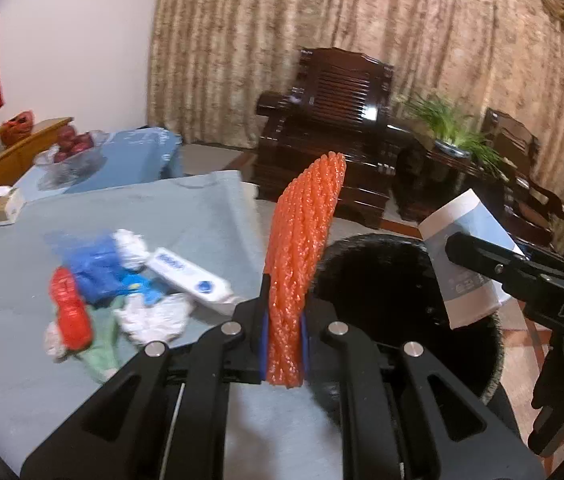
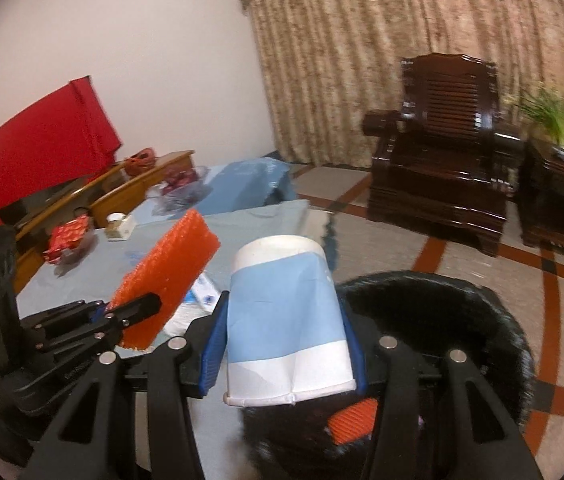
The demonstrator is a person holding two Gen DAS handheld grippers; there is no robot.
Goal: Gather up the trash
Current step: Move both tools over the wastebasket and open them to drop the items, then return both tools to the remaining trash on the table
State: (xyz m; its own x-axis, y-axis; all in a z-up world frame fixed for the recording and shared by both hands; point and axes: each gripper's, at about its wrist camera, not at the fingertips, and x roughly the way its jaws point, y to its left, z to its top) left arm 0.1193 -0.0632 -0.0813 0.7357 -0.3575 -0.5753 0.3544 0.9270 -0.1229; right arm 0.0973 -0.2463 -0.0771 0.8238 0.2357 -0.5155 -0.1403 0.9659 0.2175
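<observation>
Gaping bin (image 2: pixel 481 312) holds orange scrap (image 2: pixel 351 420); left jaws clamp orange mesh (image 1: pixel 301 264), right jaws cup (image 2: pixel 285 320).

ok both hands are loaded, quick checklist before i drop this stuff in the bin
1. Left gripper shut on the orange mesh pad: ok.
2. Right gripper clamped on the paper cup: ok.
3. Cup over the black bin: ok, its lower rim overlaps the opening.
4. Mesh pad over the bin: not ok, it sits beside the rim, above the table.
5. Bin has room: cannot tell, inside is dark.
6. Trash left on the table: not ok, the wrapper pile remains.
</observation>
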